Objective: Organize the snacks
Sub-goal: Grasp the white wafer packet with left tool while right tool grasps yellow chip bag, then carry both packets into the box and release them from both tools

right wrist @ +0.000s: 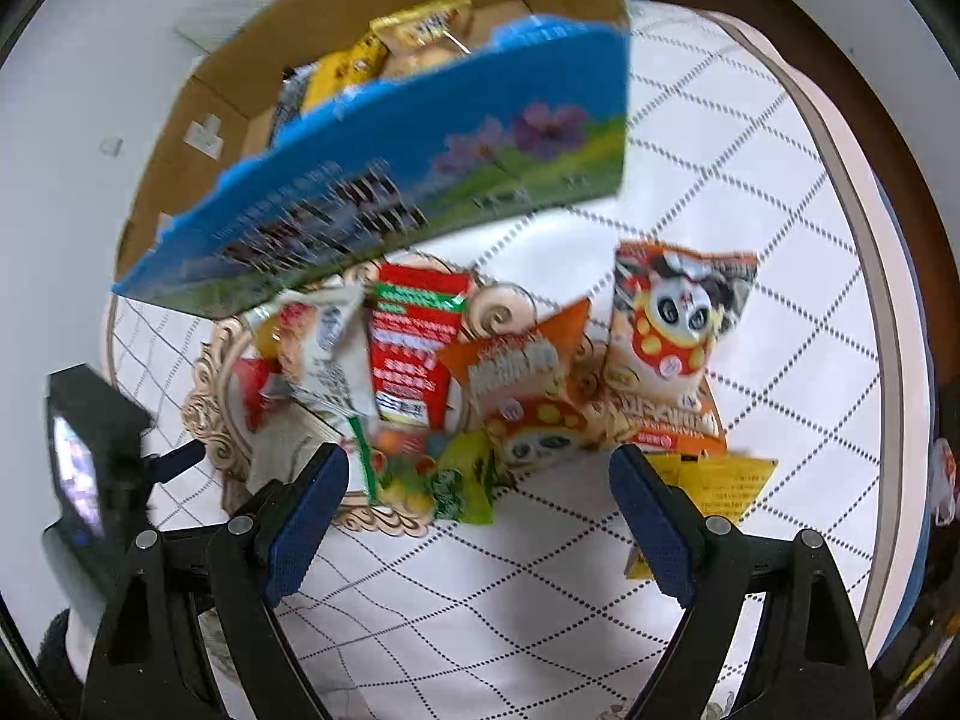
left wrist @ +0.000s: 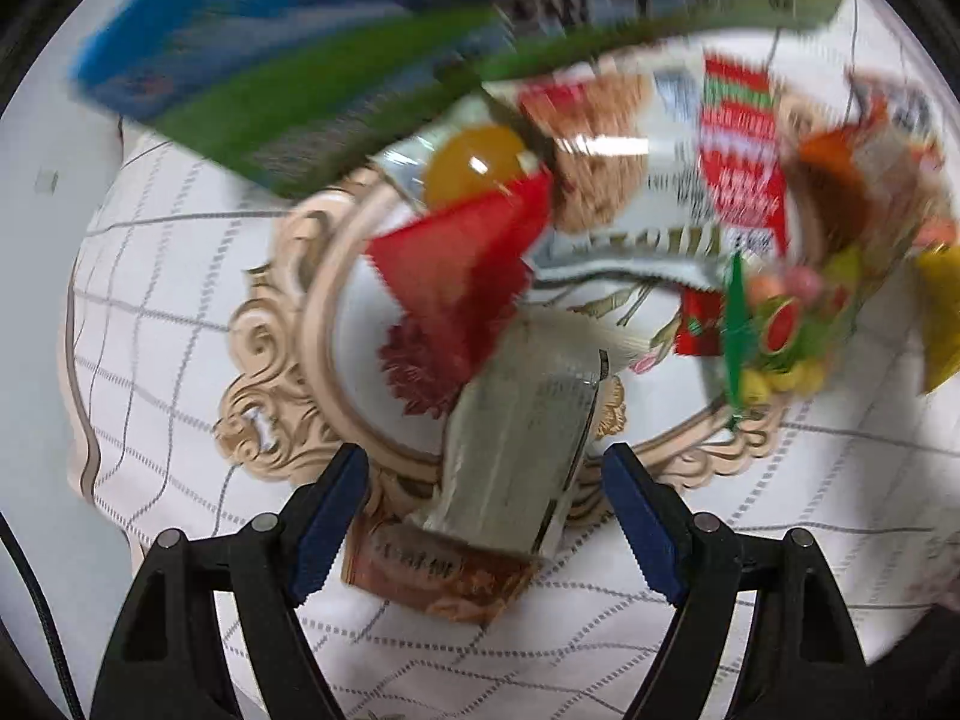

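Observation:
An ornate beige tray (left wrist: 282,354) on a checked tablecloth holds several snack packets. In the left wrist view my left gripper (left wrist: 486,510) is open just above a grey foil packet (left wrist: 522,450) that lies over the tray's near rim, with a brown packet (left wrist: 444,576) under it. A red packet (left wrist: 462,276) and a jelly cup (left wrist: 474,162) lie further in. In the right wrist view my right gripper (right wrist: 480,510) is open above the cloth, near a green packet (right wrist: 468,480) and panda packets (right wrist: 672,330). The views are blurred.
A blue and green cardboard box (right wrist: 408,180) stands behind the tray, with yellow packets (right wrist: 384,54) inside. A yellow packet (right wrist: 714,486) lies on the cloth by my right finger. The left gripper's body (right wrist: 96,462) shows at the left. The round table's edge (right wrist: 864,276) curves at the right.

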Demonstrator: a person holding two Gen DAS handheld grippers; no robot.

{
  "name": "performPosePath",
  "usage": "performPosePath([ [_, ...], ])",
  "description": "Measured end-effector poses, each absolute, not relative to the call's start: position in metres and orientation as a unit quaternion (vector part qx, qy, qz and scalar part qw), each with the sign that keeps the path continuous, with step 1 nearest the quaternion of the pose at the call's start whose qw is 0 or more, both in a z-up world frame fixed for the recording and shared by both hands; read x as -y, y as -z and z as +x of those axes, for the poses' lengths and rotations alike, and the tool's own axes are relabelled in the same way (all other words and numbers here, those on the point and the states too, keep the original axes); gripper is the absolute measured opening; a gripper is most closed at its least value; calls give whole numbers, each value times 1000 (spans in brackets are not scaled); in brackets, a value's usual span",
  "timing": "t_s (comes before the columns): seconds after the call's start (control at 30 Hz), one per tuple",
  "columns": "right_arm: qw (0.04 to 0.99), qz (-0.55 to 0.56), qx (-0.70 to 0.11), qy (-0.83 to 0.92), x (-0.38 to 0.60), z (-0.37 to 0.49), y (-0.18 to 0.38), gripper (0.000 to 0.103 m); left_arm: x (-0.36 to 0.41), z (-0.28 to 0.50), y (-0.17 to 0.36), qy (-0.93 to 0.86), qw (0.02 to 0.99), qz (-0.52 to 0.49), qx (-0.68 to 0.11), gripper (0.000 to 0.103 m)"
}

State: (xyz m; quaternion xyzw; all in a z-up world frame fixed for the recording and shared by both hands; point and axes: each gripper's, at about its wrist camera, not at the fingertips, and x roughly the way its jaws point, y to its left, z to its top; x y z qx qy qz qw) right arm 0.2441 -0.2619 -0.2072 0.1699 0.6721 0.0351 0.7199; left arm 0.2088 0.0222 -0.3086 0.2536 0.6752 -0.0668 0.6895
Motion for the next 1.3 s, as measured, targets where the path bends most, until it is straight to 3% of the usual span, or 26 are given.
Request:
performPosePath([
  [0.03,719,169,-674,-32,263,242,210,91,-20,209,316,63,689,259,-674,75],
  [0.07,719,175,-672,-26,265,242,212,91,-20,209,319,63,689,253,-676,59],
  [0.1,717,179,-674,-21,268,239,214,91,-21,209,321,65,688,239,-682,50],
  [0.17,714,185,-675,-14,272,235,216,91,-26,209,323,52,690,203,-693,47],
  [0.43,702,204,-680,48,319,211,231,91,-65,184,331,-4,660,-22,-751,47],
  [0.53,687,205,-694,67,335,206,246,91,-70,176,341,-4,659,-39,-751,48],
  [0.7,665,150,-728,71,330,208,277,91,-65,167,363,16,654,1,-756,60],
  [0.73,661,135,-735,70,326,207,284,87,-63,164,367,18,655,14,-756,60],
  [0.8,656,109,-743,68,318,205,296,60,-61,160,366,17,661,22,-750,59],
  [0.93,653,81,-752,51,303,196,305,53,-56,134,361,9,668,5,-744,58],
  [1.17,604,111,-787,-56,260,176,311,52,-48,89,393,35,623,-17,-781,60],
  [1.3,600,108,-791,-54,252,174,323,62,-46,82,402,36,623,-4,-781,60],
])
